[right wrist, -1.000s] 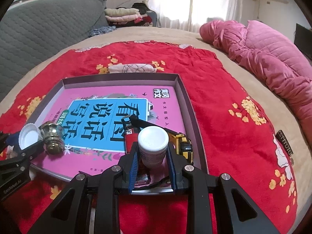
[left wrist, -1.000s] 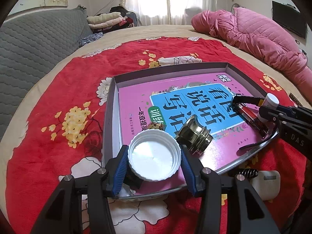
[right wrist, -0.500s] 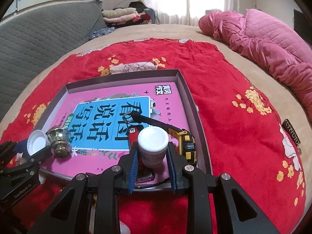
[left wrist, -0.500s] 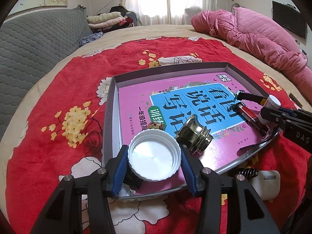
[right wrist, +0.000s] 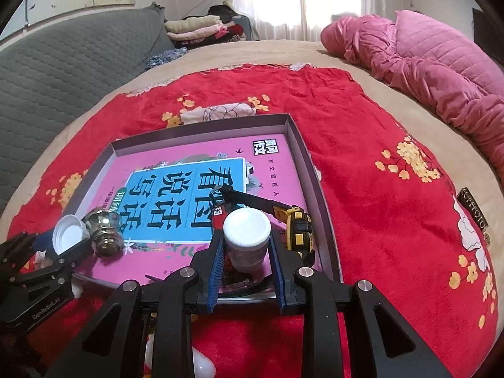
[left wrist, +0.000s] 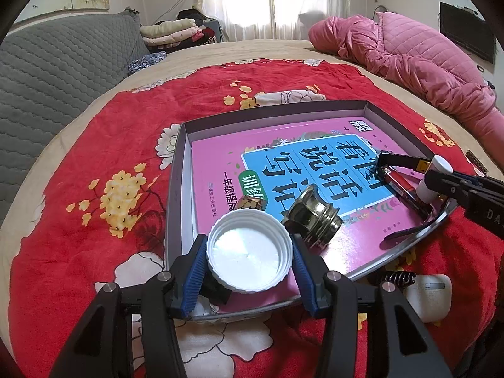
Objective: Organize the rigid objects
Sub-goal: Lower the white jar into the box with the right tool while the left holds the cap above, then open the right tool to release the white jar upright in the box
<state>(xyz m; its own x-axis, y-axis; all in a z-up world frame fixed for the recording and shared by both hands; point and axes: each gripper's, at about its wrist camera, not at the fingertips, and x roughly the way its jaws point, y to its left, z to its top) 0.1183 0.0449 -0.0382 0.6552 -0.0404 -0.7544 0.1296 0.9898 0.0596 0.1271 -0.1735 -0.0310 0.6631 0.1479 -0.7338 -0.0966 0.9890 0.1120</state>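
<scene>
Tray (left wrist: 181, 170) holds knob, tape measure; left gripper (left wrist: 249, 267) clamps white lid (left wrist: 249, 252), right gripper (right wrist: 247, 258) clamps bottle (right wrist: 247, 236), neither placed.

Pink quilt (left wrist: 419, 60), folded clothes (left wrist: 176, 31), possibly television (left wrist: 466, 34).

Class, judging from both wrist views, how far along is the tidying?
Done: brass fitting, tape measure and lighter lie in the tray. In hand: left gripper holds the white lid; right gripper holds the small bottle. Left: the white case outside.
</scene>
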